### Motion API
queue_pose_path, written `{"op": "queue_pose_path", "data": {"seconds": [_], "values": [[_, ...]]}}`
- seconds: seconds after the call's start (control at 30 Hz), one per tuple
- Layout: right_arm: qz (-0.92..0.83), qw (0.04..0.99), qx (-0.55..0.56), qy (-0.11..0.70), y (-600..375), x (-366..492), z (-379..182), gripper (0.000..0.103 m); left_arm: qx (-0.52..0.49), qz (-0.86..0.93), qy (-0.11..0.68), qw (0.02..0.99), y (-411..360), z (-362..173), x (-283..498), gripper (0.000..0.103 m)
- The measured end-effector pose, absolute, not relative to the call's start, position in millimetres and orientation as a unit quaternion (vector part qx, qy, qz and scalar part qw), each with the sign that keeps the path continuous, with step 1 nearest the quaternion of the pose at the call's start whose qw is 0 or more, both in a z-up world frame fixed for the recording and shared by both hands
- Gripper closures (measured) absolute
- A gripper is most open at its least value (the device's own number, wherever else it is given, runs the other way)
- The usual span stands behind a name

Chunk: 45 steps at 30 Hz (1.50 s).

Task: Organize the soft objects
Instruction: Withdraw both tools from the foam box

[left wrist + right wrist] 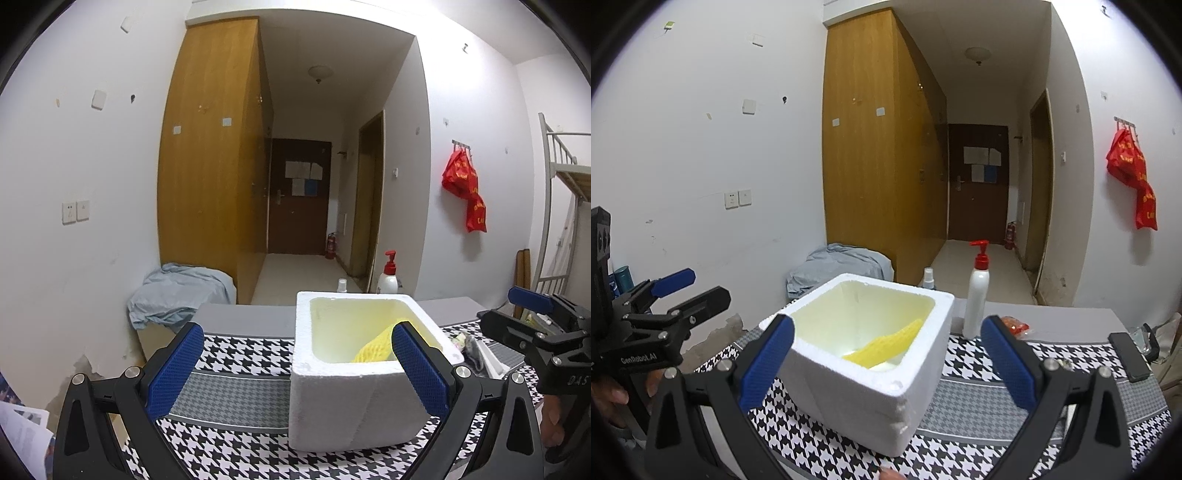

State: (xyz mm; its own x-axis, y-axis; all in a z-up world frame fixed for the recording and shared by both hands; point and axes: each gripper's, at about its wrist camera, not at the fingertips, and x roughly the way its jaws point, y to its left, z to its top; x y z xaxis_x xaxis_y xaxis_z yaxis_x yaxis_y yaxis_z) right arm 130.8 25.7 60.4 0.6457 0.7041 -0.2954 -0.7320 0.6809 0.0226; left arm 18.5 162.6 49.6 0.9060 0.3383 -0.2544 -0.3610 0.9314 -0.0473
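Netting (886, 347), yellow, crumpled inside box (916, 398).

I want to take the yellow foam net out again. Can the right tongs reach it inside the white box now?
Probably yes. The right tongs are open and empty, the box has no lid, and nothing covers the yellow net.

Yellow foam net (373, 349) half hidden behind foam box (354, 402) wall.

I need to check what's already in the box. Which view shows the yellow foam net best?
The right wrist view: the yellow foam net lies open to sight inside the foam box. In the left wrist view, a finger hides part of it.
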Motion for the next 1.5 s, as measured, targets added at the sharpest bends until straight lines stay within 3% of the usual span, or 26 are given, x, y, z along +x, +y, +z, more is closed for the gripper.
{"op": "queue_pose_path", "data": {"seconds": [1.5], "values": [[0.353,0.926,-0.036,0.13,-24.4,100.3,6.3,0.001,-0.082,0.181,0.095,0.975,124.1,-0.3,-12.4,0.001]]}}
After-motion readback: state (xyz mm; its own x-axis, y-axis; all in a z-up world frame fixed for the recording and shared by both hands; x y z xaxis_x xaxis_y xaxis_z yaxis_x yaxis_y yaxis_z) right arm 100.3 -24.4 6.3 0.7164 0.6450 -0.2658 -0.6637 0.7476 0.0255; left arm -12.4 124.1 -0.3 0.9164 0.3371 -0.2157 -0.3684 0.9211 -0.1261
